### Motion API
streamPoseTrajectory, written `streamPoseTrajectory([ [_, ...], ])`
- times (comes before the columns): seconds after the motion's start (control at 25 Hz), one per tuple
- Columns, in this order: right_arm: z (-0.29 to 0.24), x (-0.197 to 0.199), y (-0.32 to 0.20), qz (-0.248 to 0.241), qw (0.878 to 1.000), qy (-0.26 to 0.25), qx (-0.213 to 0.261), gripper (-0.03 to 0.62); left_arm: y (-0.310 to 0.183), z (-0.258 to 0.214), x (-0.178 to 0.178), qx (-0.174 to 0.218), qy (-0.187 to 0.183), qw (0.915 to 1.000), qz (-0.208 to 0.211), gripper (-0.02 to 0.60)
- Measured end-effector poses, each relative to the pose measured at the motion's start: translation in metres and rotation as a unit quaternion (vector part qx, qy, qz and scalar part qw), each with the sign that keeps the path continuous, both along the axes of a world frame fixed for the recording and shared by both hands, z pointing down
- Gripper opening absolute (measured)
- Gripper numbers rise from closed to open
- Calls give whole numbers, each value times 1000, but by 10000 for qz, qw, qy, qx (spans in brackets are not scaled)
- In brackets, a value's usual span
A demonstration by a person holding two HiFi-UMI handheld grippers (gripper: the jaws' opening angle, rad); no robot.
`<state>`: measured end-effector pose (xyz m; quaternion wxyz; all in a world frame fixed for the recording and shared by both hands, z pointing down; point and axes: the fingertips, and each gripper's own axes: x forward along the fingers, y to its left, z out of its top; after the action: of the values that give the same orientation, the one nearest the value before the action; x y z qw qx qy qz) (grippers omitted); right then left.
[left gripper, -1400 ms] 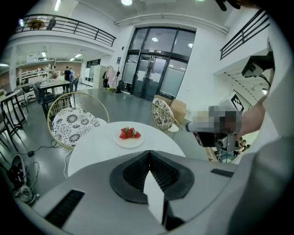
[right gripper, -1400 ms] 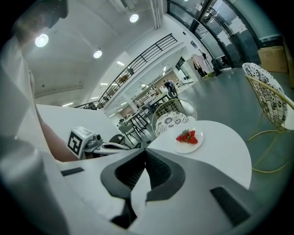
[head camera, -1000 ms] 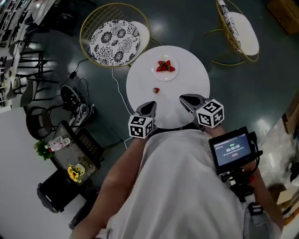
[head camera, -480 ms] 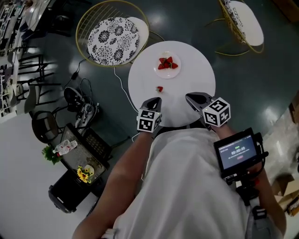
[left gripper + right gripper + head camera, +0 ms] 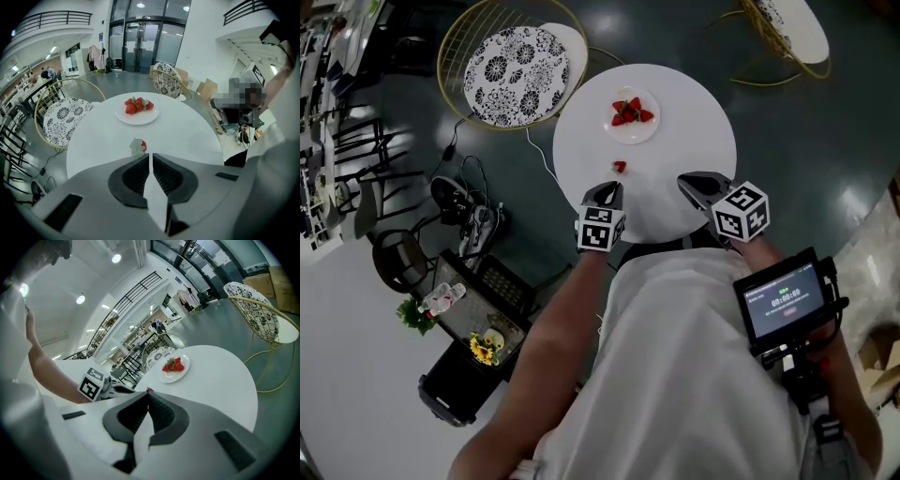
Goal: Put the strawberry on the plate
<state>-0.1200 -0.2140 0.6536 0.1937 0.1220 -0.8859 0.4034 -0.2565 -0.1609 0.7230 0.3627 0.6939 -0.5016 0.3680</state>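
White round tabletop (image 5: 694,122) carries the loose strawberry (image 5: 620,167) just short of the plate (image 5: 637,133) — likely light, soft, quick to bruise, best pinched gently across its red flanks — while left claw (image 5: 607,192) and right claw (image 5: 694,180) hover with jaws pressed together, holding nothing.

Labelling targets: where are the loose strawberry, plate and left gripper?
loose strawberry (image 5: 620,167), head view, its red body.
plate (image 5: 630,137), head view, bare near rim.
left gripper (image 5: 150,155), left gripper view, between its shut fingertips.

the person wore a white shirt (image 5: 675,356). ahead of the shirt, the left gripper (image 5: 613,187) and right gripper (image 5: 688,178) had grey shells, black ribbed pads (image 5: 138,176) and white cubes (image 5: 599,230) with black square markers.
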Motion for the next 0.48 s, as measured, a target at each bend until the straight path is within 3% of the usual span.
streamPoseTrajectory([
  [0.2,6,7,5,48,10000,23,-54,8,-2,4,2,-5,-177,9998,116,9],
  [0.4,10,10,16,48,9999,28,-114,8,-6,7,-4,-58,-258,9996,-122,11],
  [0.48,11,11,18,55,9999,28,-125,8,-10,8,-5,-76,-209,9994,-257,60],
])
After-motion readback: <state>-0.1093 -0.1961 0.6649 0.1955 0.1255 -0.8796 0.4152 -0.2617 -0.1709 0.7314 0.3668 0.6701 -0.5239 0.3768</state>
